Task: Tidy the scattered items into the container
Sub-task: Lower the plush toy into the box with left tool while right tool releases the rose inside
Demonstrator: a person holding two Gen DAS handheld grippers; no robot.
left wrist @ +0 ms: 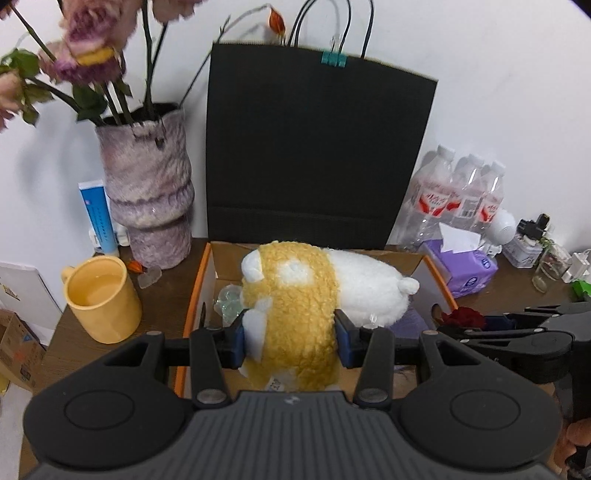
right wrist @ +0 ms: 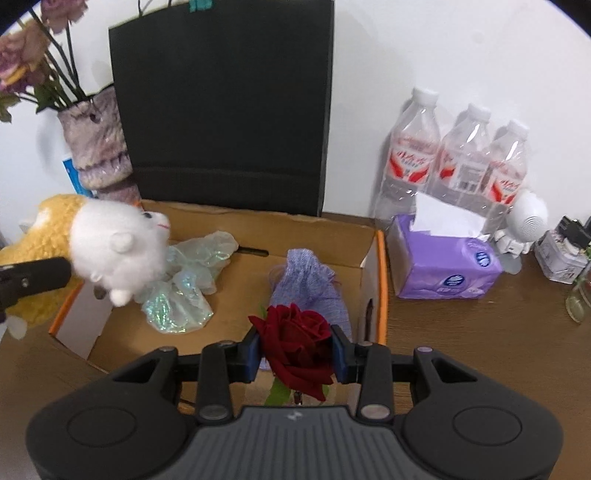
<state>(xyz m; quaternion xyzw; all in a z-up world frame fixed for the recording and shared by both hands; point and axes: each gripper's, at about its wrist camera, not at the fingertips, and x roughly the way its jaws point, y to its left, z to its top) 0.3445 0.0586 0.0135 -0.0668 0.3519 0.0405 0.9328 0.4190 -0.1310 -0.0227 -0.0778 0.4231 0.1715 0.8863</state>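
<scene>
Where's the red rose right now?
The red rose is clamped in the right gripper, held over the near right corner of the cardboard box, just in front of the purple mesh pouch.

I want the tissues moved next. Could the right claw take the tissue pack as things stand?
Probably not yet: the right claw is shut on the rose over the box. The tissue pack stands unobstructed beside the box.

The plush toy (left wrist: 295,314) hides most of the box (left wrist: 207,266) floor. The flowers (left wrist: 85,33) are blurred and cut by the top edge. The bottle labels (right wrist: 461,166) are too small to read.
</scene>
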